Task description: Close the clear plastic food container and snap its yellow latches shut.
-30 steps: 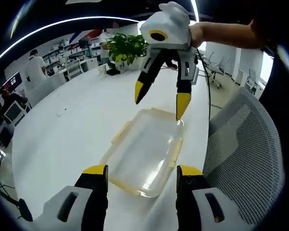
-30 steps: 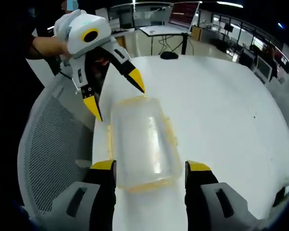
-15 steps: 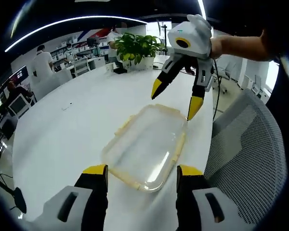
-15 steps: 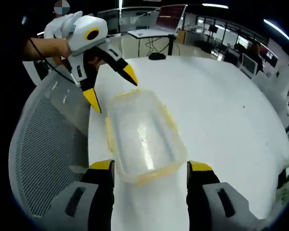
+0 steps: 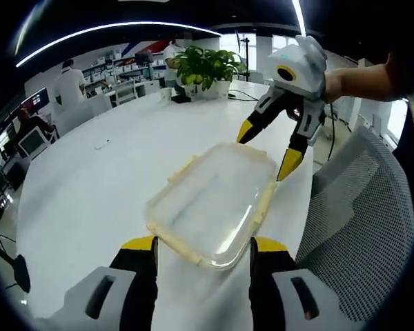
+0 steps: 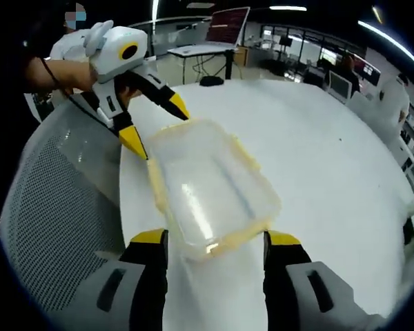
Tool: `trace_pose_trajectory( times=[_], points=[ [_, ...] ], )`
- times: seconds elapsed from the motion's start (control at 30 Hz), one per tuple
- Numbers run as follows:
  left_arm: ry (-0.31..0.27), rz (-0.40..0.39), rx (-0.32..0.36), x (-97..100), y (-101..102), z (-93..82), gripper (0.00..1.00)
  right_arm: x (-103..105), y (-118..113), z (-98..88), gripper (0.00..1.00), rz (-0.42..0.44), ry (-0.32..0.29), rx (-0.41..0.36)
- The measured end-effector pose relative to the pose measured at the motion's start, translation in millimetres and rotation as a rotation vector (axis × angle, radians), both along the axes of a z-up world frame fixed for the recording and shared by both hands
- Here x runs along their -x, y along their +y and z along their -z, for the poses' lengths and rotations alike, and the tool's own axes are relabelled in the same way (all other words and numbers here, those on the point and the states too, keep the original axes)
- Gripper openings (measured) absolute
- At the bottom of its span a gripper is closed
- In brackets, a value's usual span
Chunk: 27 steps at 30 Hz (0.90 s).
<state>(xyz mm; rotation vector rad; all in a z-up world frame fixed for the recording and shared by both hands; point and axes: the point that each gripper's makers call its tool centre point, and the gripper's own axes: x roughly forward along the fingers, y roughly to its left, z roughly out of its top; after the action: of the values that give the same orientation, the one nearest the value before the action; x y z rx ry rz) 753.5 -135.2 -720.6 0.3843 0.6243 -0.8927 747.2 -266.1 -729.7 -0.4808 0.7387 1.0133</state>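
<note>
Big open office, and everything sits on a long white table (image 5: 90, 200) with a mesh chair (image 5: 359, 227) pulled up at its edge and a plant (image 5: 205, 65) at the far end. There's one container (image 5: 210, 203) lying flat near the chair-side edge, lid already on it as far as I can tell, with yellow latches along its rim.

Two grippers, one at each short end. The left gripper (image 5: 201, 243) has its jaws spread wide, straddling the near end of the container without touching it. In the right gripper view the right gripper (image 6: 215, 238) is doing the same thing at the other end, jaws spread, nothing pinched.

I'd say the step in hand is lining up on the end latches. To do it well I'd brace one end with one gripper so the box can't skate on that slick table, then push a latch down with a single jaw tip rather than trying to pinch it. Press square onto the flap, or it'll just tip the box.

Latch count: I can make out a couple along each long side, but the ends are too blurry to count.
</note>
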Motion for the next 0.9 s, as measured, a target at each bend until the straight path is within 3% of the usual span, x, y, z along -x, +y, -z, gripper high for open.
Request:
trace_pose_trajectory(
  times=[0.43, 0.9],
  points=[
    [0.004, 0.013, 0.000, -8.6, 2.2, 2.8, 0.46, -5.4, 3.7, -0.3, 0.51, 0.050, -0.012, -0.036],
    [0.010, 0.014, -0.007, -33.5, 4.4, 3.6, 0.46, -30.9, 6.5, 0.0, 0.51, 0.055, -0.010, -0.036]
  ],
)
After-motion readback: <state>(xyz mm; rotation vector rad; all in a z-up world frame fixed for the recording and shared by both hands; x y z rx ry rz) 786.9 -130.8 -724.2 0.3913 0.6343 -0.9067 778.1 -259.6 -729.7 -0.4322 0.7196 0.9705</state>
